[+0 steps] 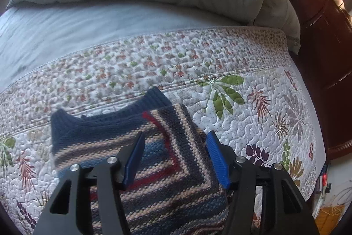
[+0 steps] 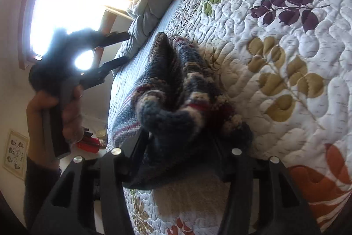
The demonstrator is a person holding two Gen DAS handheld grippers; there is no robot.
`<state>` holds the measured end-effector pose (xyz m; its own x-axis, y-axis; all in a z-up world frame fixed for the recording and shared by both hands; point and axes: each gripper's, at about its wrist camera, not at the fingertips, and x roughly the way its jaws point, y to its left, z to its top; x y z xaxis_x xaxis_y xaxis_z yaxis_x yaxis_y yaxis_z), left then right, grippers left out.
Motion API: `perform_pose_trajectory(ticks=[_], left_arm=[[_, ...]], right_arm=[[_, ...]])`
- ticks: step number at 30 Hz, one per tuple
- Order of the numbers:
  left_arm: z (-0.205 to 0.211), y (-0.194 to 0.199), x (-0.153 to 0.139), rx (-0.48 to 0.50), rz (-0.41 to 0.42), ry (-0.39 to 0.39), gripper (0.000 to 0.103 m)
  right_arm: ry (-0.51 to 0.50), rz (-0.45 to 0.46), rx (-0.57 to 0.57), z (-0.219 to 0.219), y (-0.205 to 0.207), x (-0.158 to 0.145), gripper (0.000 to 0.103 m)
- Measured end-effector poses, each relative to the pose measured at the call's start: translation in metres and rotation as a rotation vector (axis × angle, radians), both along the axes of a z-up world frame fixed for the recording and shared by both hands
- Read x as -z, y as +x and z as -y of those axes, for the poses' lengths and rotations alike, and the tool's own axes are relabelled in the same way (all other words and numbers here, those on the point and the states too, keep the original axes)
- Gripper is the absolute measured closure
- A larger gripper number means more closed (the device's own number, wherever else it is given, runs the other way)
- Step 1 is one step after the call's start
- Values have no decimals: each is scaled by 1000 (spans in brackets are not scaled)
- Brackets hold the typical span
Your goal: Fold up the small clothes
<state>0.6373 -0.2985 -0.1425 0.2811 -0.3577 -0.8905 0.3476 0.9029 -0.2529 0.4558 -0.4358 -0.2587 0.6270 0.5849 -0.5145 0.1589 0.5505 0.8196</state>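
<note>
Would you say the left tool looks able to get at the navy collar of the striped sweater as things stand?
Probably yes: the left tool hangs open over the striped sweater, and its navy collar lies uncovered on the quilt just ahead.

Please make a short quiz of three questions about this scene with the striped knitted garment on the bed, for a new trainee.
1. True or false: the striped knitted garment lies on a floral quilt.
2. In the left wrist view, how do the jaws of the left gripper stand? A) pressed shut on the cloth B) apart, with the cloth showing between the blue pads C) out of view
3. Fill in: in the right wrist view, a bunched part of the garment lies between the fingers of the ____ gripper.

Key
1. True.
2. B.
3. Right. Its pads are hidden under the knit, so a grip cannot be confirmed.
</note>
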Motion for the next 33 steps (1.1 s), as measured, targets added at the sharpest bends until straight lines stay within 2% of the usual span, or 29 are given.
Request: perform_pose_trajectory(ticks=[2, 4, 7, 9, 12, 15, 19, 20, 21, 22, 24, 27, 28, 31, 33], left_arm=[[-19, -23, -17, 33, 43, -72, 44], [-48, -58, -29, 69, 97, -145, 36], [-87, -110, -30, 110, 137, -234, 33], [-103, -135, -21, 123, 137, -254, 31], [-111, -163, -5, 166, 141, -250, 31], [-112, -184, 5, 208, 169, -272, 31], [-111, -197, 24, 216, 138, -307, 31], [-112, -198, 27, 213, 141, -309, 31], [-111, -199, 31, 218, 130, -308, 31], [-111, -201, 34, 220, 124, -304, 31], [-113, -201, 37, 220, 127, -301, 31], [-117, -200, 43, 221, 107, -315, 31], [-120, -200, 45, 220, 100, -320, 31], [-127, -198, 54, 209, 56, -352, 32], [-131, -199, 53, 210, 50, -369, 32]], right_arm=[[-7, 8, -28, 10, -4, -5, 44], [-23, 27, -24, 25, -11, -15, 44], [-97, 96, -23, 44, -24, -40, 42], [-110, 144, -35, 50, -31, -49, 41], [-95, 164, -116, 46, -10, -54, 41], [-82, 125, -207, 31, 34, -59, 41], [-103, -10, -287, 11, 89, -52, 41], [-90, -57, -310, 6, 98, -47, 45], [-62, -83, -330, 3, 103, -43, 65], [-73, -106, -350, 0, 105, -42, 77], [-135, -88, -366, -2, 97, -52, 86], [-150, 23, -313, 14, 77, -77, 88], [-163, 25, -277, 22, 73, -74, 88], [-225, -100, -287, 25, 89, -30, 86], [-223, -79, -288, 25, 87, -30, 80]])
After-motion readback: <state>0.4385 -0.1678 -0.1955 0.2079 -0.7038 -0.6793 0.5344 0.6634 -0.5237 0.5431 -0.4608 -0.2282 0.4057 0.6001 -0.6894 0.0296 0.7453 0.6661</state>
